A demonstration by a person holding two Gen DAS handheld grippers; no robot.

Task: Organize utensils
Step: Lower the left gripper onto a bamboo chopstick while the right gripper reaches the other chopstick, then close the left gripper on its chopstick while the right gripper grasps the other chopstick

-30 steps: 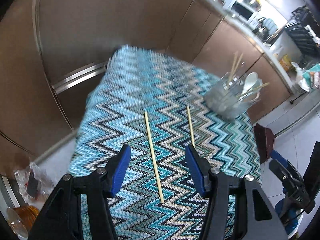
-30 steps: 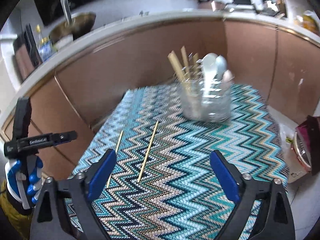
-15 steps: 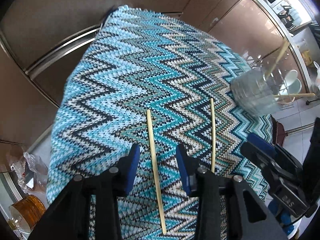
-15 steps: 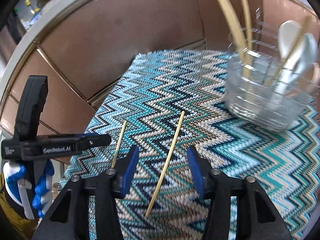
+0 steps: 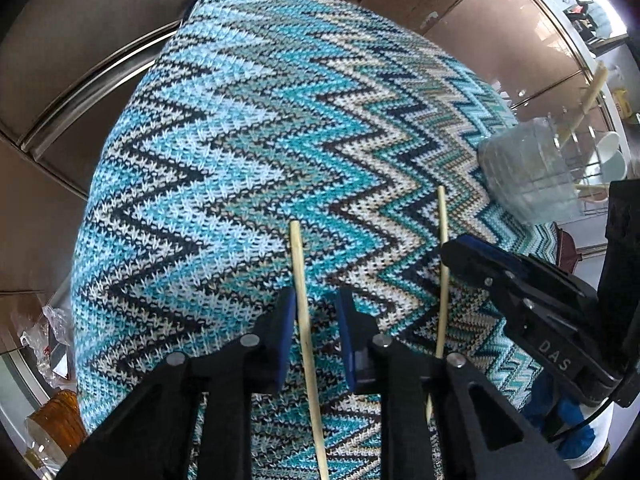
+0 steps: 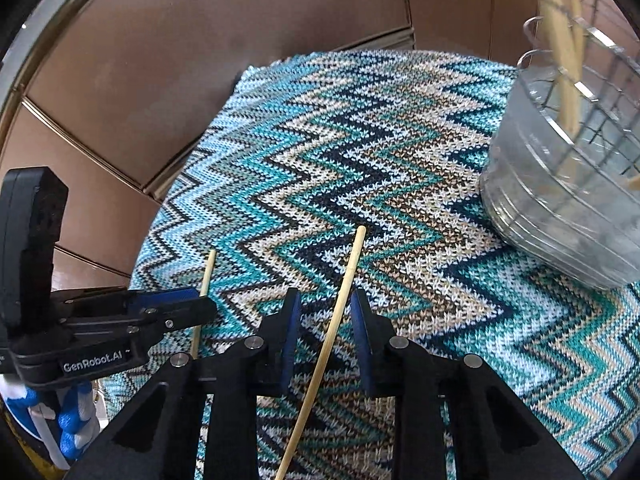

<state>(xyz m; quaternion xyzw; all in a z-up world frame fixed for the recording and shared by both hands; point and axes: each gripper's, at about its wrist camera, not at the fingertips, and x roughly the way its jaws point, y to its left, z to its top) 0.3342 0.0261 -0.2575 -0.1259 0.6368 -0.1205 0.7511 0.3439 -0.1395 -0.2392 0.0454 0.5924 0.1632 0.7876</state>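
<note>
— Dropped lower since a moment ago, with both pairs of jaws pulled in from wide to narrow. Came right down near the zigzag cloth [image 5: 240, 140] on the desk.

— Holding anything yet?

— Not yet, by the look of it. On the left gripper [image 5: 316, 320], jaws narrow, one on each side of the left chopstick [image 5: 298, 264], with a little gap left. Same on the right gripper [image 6: 324, 320], around the right chopstick [image 6: 348, 272].

— Why one on each side?

— To pinch the stick between the pads when closing. Probably set so low so as not to miss such a thin thing.

— And lying where, those two?

— Flat on the cloth, side by side, a bit apart, pointing away. Not in the clear holder [image 6: 560, 208] yet.

— Anything in there?

— Standing sticks [image 6: 564, 60], and what looks like a white spoon [image 5: 610, 152]. Likely kept there so all the eating things stay together.

— So what next?

— Maybe squeeze shut, lift, carry over. Could slip, being thin and smooth.
</note>
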